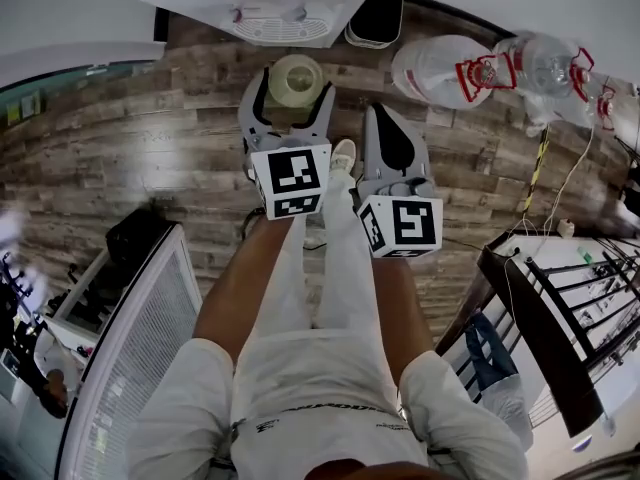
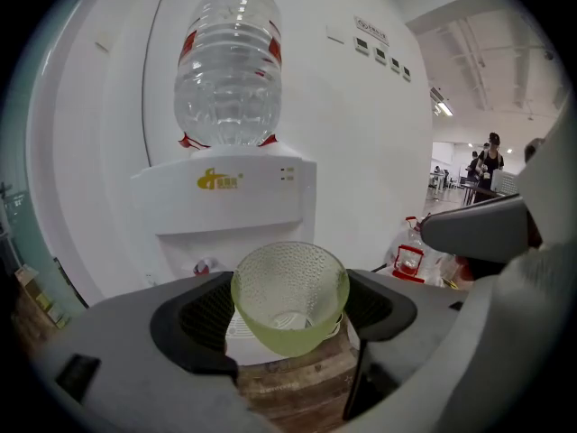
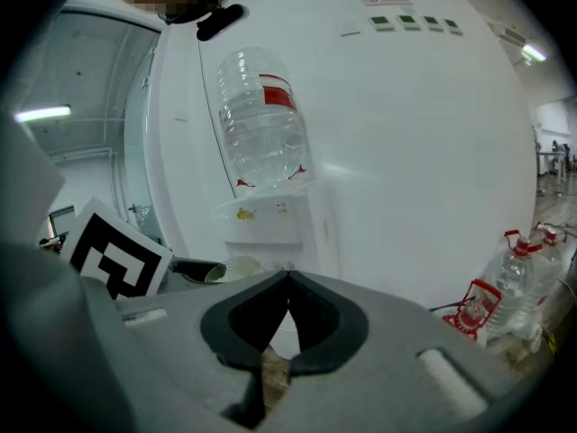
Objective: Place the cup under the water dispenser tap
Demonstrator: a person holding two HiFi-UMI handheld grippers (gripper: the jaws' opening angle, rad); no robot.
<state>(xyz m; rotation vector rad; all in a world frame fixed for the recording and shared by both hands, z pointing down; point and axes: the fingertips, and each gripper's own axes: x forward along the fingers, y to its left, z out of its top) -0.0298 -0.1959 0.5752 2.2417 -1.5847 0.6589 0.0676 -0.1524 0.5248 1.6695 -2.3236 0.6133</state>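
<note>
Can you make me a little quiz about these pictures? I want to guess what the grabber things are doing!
1. True or false: the right gripper has its fingers shut with nothing between them.
2. Which one holds the green cup? A) the left gripper B) the right gripper C) neither, it stands on the floor
3. Fill the gap: the big clear bottle sits upside down on top of the white ____.

Key: 1 true. 2 A. 3 water dispenser.
</note>
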